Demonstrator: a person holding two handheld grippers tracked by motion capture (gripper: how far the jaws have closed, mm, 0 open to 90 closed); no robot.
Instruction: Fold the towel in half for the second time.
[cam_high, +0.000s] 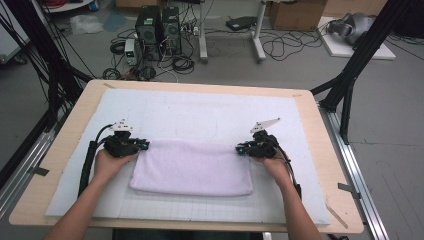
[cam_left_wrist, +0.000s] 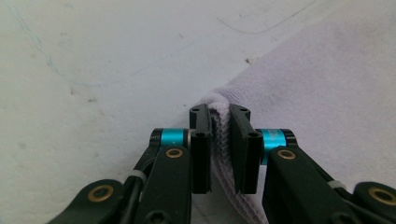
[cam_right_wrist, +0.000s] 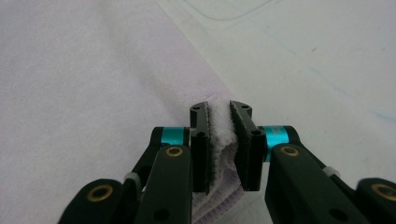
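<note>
A folded lilac towel is laid on the white mat; its far corners are clamped by the left gripper and right gripper, jaws nearly closed on cloth.

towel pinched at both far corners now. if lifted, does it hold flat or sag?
Likely sags: the towel is soft folded cloth, bunching between the left tongs. Probably light. Its looped pile should resist slipping from the right tongs.
</note>
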